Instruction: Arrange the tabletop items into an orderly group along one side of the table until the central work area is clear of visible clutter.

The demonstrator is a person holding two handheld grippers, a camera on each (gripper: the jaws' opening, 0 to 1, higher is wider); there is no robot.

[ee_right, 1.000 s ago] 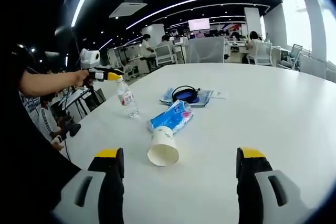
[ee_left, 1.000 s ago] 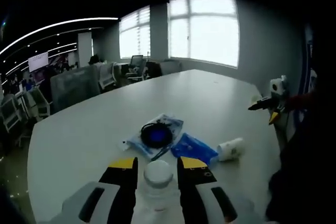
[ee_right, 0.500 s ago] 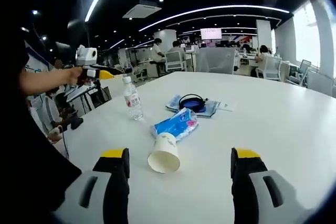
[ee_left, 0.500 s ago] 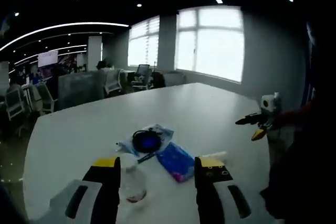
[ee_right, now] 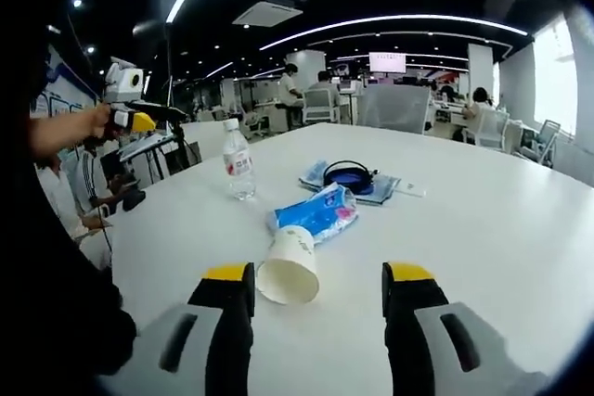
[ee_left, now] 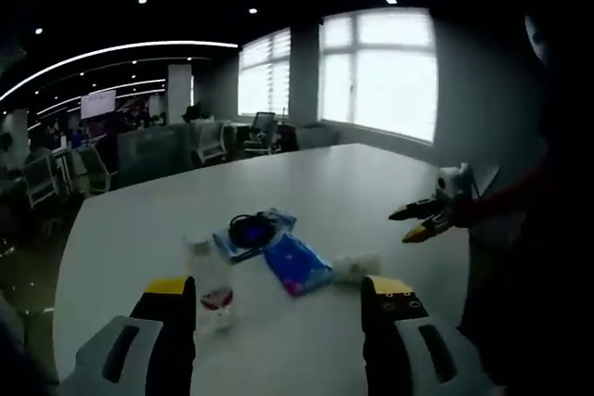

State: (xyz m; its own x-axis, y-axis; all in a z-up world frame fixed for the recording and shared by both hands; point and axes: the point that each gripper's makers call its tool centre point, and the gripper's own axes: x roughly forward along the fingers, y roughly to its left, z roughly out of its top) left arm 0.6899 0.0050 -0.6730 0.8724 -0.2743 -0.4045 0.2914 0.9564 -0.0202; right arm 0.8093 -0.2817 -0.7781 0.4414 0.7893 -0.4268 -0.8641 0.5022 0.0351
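A clear water bottle [ee_left: 212,283] [ee_right: 238,162] with a red label stands upright on the white table [ee_left: 139,229] [ee_right: 501,220]. My left gripper [ee_left: 278,299] is open, drawn back from the bottle, which stands free just inside its left jaw. The same gripper [ee_right: 139,120] hangs left of the bottle in the right gripper view. A paper cup [ee_right: 290,268] [ee_left: 357,266] lies on its side, mouth towards my open right gripper [ee_right: 320,285], near its left jaw. Behind it lie a blue tissue pack [ee_right: 317,212] [ee_left: 295,264] and a black coiled cable [ee_right: 349,176] [ee_left: 249,229] on a plastic bag.
The table's curved near edge [ee_right: 121,257] runs beside the person's sleeve. Office chairs and desks [ee_right: 390,104] stand beyond the far side, with bright windows [ee_left: 376,76] behind. My right gripper [ee_left: 422,220] hovers over the table's right part in the left gripper view.
My left gripper has opened, let go of the bottle and pulled back; the bottle now stands alone. My right gripper has come closer to the paper cup.
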